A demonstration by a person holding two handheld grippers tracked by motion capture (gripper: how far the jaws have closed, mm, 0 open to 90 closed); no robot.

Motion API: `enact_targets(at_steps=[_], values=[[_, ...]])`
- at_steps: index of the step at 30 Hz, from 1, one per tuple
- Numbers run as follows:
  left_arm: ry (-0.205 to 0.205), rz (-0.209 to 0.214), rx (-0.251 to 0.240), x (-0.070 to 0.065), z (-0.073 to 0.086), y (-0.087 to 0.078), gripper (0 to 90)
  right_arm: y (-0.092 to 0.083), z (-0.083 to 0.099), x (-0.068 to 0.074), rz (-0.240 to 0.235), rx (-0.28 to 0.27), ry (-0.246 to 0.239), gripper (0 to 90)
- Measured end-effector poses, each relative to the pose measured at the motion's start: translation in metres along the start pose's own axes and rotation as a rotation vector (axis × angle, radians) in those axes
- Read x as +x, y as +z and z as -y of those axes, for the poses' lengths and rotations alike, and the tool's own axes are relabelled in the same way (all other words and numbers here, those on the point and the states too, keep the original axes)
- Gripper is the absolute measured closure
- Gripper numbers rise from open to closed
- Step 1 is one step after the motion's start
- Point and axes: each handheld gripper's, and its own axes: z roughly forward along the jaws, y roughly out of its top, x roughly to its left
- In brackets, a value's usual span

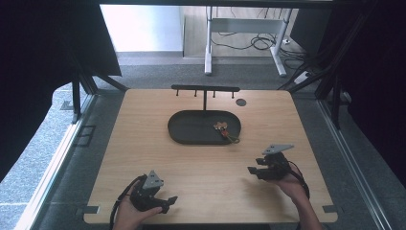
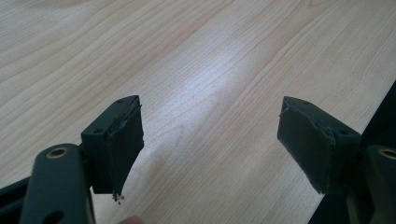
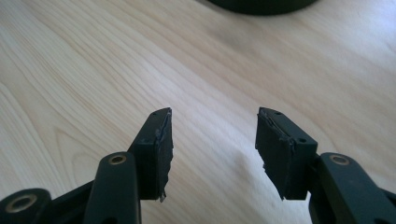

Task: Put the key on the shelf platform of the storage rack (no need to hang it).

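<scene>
While both hands rest low on the pale wooden table [image 1: 143, 143], the small bunch of keys [image 1: 224, 130] lies in the black oval tray [image 1: 184, 129], well apart from the right gripper [image 1: 252, 171]. Left gripper [image 2: 210, 140]: jaws wide, empty. Right gripper [image 3: 214, 149]: jaws parted, empty, tray edge beyond.

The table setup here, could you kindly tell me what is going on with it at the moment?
A person holds a gripper in each hand over a wooden table. The left gripper sits near the table's front edge, open and empty. The right gripper is also open with nothing between its jaws, pointing across the table in front of a dark oval tray. A small bunch of keys lies in the tray's right end, untouched. A black rack with pegs stands behind the tray.
</scene>
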Motion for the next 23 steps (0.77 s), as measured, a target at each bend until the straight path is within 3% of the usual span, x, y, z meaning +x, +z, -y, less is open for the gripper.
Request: enact_targets(at_steps=[4, 8, 17, 23], values=[[0.002, 0.002, 0.004, -0.001, 0.000, 0.002, 23.1, 0.001, 0.017, 0.001, -0.003, -0.014, 0.023, 46.4], [0.003, 0.001, 0.005, -0.002, 0.000, 0.002, 23.1, 0.004, 0.026, -0.001, 0.003, 0.020, 0.028, 45.8], [0.004, 0.000, -0.006, -0.001, -0.001, -0.003, 23.0, -0.003, 0.026, 0.000, 0.026, -0.033, 0.025, 43.8], [-0.011, -0.006, -0.021, 0.001, -0.002, -0.007, 22.8, 0.002, 0.027, -0.004, 0.032, -0.019, 0.041, 41.4]])
